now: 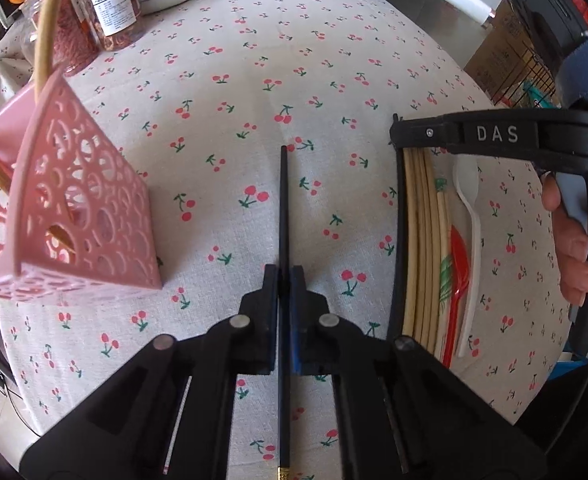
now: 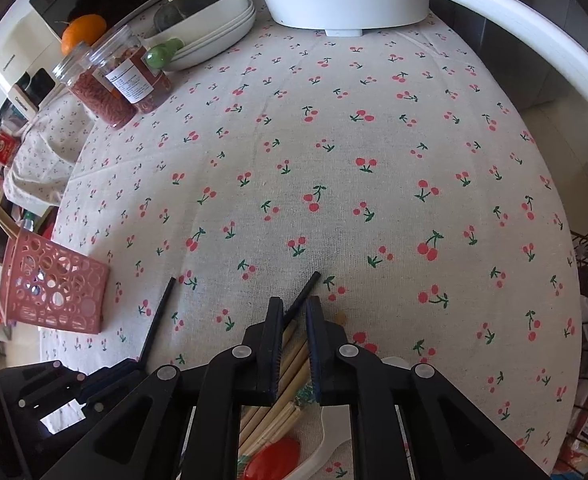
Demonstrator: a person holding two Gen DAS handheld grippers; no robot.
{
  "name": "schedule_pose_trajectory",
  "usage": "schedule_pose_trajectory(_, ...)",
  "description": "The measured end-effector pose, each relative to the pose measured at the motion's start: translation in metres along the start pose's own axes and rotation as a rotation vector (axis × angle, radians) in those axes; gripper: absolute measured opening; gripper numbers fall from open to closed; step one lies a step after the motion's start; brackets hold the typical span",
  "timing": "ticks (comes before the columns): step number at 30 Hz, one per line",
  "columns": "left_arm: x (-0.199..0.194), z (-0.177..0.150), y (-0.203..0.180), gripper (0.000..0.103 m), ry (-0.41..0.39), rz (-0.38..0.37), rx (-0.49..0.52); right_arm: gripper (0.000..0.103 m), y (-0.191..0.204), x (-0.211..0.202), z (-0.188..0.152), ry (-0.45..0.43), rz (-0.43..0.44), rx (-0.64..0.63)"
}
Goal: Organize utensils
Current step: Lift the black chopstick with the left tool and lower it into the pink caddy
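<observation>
the left claw (image 1: 284,276) is clamped on a black chopstick (image 1: 283,208), which points away over the cherry-print cloth on the surface (image 1: 254,80). the right claw (image 2: 294,312) stands over a heap of utensils near the right side; a second black chopstick (image 2: 305,290) runs slanting between its narrowed jaws, but whether the pads press on it cannot be told. in the heap lie pale bamboo chopsticks (image 1: 419,240), a red spoon (image 1: 458,264) and a white spoon (image 1: 469,216), close together. a pink perforated basket (image 1: 82,200) sits on the left with one bamboo stick (image 1: 48,20) rising from it. two jars (image 2: 110,80) stand at the far left.
</observation>
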State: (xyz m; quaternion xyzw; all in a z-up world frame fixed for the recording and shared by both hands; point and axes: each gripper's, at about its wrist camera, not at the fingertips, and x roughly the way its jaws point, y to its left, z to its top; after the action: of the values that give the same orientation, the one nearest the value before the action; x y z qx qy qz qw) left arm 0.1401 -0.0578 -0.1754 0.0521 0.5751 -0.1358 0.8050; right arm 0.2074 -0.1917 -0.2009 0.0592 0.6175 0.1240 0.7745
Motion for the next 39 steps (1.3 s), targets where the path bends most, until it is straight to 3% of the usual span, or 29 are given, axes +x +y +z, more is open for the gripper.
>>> schedule_pose_trajectory(8,-0.031,-0.019,0.010,0.006,-0.053,-0.026,0.022,0.022,0.022,0.009,0.006,-0.004,0.010,-0.031)
schedule_pose_trajectory(12,-0.032,-0.031,0.020,0.006,-0.015,-0.031,0.006,0.022,0.039,0.014,0.005,0.017,0.062,-0.040)
schedule_pose_trajectory(20,-0.018,-0.046,0.039,0.006,0.060,-0.028,-0.019,0.028,0.078,0.017,-0.012,0.046,-0.154,-0.154)
schedule_pose_trajectory(23,-0.019,-0.045,0.037,0.009,0.076,-0.027,-0.005,0.025,0.088,0.018,-0.017,0.053,-0.211,-0.144)
schedule_pose_trajectory(26,-0.013,-0.035,0.029,0.026,0.091,-0.052,0.025,0.012,0.091,0.018,-0.019,0.040,-0.204,-0.130)
schedule_pose_trajectory(29,-0.007,-0.026,0.019,0.029,0.075,-0.026,0.053,0.011,0.094,0.017,-0.022,0.011,-0.195,-0.134)
schedule_pose_trajectory(30,-0.006,-0.024,0.017,0.028,0.069,-0.019,0.058,0.010,0.093,0.016,-0.024,-0.002,-0.172,-0.126)
schedule_pose_trajectory(33,-0.003,-0.019,0.014,0.008,0.053,0.020,0.065,0.009,0.086,0.013,-0.027,-0.033,-0.065,-0.075)
schedule_pose_trajectory(39,-0.010,-0.023,0.021,0.006,0.025,-0.008,0.043,0.009,0.080,-0.029,-0.037,-0.175,0.022,-0.078)
